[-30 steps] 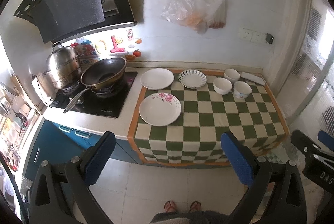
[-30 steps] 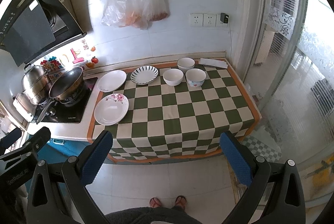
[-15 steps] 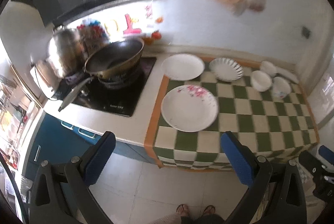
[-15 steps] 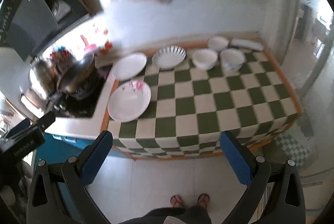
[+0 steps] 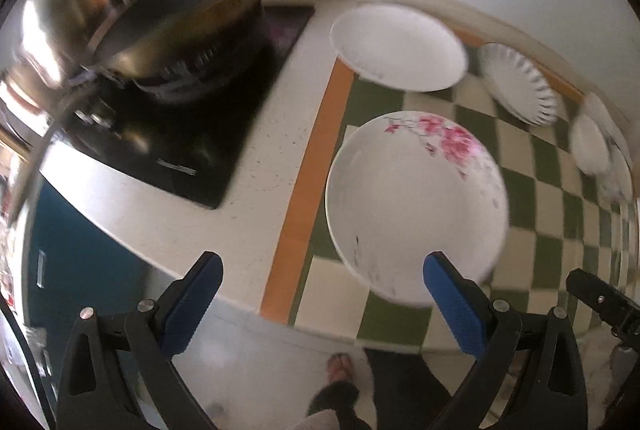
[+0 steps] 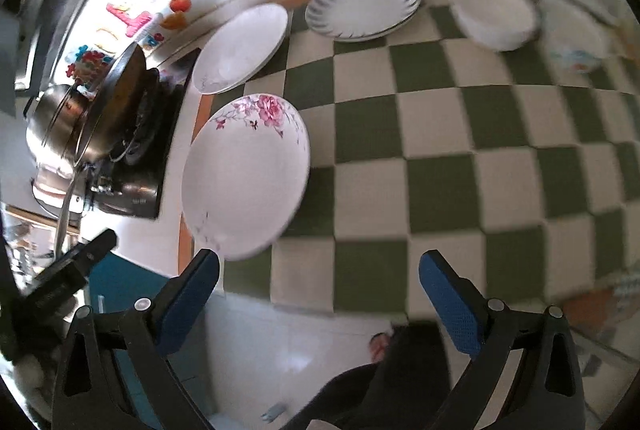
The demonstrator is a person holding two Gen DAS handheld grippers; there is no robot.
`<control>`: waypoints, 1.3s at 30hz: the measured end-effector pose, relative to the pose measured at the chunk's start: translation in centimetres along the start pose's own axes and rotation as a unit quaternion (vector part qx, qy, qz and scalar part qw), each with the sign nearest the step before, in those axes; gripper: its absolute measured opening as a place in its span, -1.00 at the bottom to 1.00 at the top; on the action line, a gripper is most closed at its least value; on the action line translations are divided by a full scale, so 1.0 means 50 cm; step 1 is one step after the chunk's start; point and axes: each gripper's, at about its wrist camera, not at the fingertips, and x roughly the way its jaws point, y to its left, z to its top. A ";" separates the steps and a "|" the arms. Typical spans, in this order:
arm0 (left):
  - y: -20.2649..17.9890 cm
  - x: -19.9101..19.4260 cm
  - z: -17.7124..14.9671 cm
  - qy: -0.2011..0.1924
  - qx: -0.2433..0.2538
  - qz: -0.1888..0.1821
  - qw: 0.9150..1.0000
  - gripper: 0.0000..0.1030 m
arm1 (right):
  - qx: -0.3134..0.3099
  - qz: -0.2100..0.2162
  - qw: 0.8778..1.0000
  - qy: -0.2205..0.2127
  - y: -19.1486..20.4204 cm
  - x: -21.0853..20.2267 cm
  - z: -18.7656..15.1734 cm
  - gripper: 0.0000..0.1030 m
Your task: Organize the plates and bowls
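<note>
A white plate with pink flowers (image 5: 416, 205) (image 6: 248, 173) lies at the left front of the green-checked cloth (image 6: 440, 149). Behind it lie a plain white plate (image 5: 400, 45) (image 6: 242, 47) and a blue-striped ribbed plate (image 5: 518, 83) (image 6: 362, 5). Three white bowls (image 6: 496, 13) stand at the back right. My left gripper (image 5: 324, 306) is open, just in front of the flowered plate's near rim. My right gripper (image 6: 320, 302) is open over the cloth's front edge, right of that plate.
A dark wok (image 5: 184, 25) sits on a black cooktop (image 5: 192, 133) left of the cloth, with a steel pot (image 6: 60, 125) beside it. The counter's front edge drops to blue cabinets (image 5: 80, 270) and a tiled floor. A wall runs behind the dishes.
Both grippers have moved forward and down towards the counter. The flowered plate now looms large just ahead of both. Both stay open.
</note>
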 end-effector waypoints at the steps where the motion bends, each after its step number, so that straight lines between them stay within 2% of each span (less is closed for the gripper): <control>1: 0.006 0.035 0.021 0.018 -0.014 -0.005 1.000 0.93 | -0.004 0.004 1.000 0.017 0.000 0.038 0.034 0.94; 3: 0.014 0.079 0.048 0.041 -0.031 -0.006 0.999 0.78 | -0.011 0.008 0.999 0.038 0.001 0.088 0.075 0.89; 5: 0.020 0.129 0.074 0.065 -0.047 -0.006 0.997 0.67 | -0.020 0.012 0.997 0.070 0.005 0.155 0.127 0.75; 8: 0.019 0.186 0.097 0.095 -0.051 -0.010 0.994 0.37 | -0.032 0.026 0.994 0.102 0.018 0.219 0.174 0.51; 10: 0.014 0.217 0.103 0.114 -0.052 -0.019 0.992 0.02 | -0.040 0.032 0.991 0.123 0.027 0.258 0.201 0.32; 11: 0.009 0.229 0.104 0.122 -0.052 -0.022 0.991 -0.06 | -0.043 0.036 0.990 0.127 0.029 0.270 0.211 0.25; 12: 0.006 0.239 0.104 0.130 -0.052 -0.026 0.990 -0.25 | -0.047 0.039 0.989 0.132 0.033 0.282 0.222 0.23; 15: -0.004 0.262 0.101 0.144 -0.056 -0.051 0.987 -0.49 | -0.055 0.048 0.986 0.150 0.041 0.309 0.240 -0.19; 17: -0.017 0.264 0.099 0.141 -0.053 -0.054 0.987 -0.53 | -0.062 0.054 0.983 0.162 0.046 0.321 0.243 -0.67; 18: -0.022 0.263 0.097 0.139 -0.050 -0.050 0.988 -0.53 | -0.066 0.057 0.982 0.165 0.048 0.324 0.244 -0.78; 21: -0.025 0.260 0.090 0.138 -0.053 -0.052 0.988 -0.56 | -0.079 0.057 0.982 0.163 0.058 0.325 0.244 -0.79; 27: -0.058 0.235 0.081 0.134 -0.027 -0.044 0.990 -0.56 | -0.085 0.053 0.982 0.163 0.047 0.307 0.231 -0.79; 34: -0.149 0.176 0.069 0.122 -0.002 -0.063 0.990 -0.56 | -0.071 0.053 0.986 0.140 0.000 0.235 0.227 -0.78; 39: -0.232 0.149 0.075 0.112 0.026 -0.083 0.990 -0.56 | -0.042 0.054 0.991 0.117 -0.064 0.162 0.224 -0.78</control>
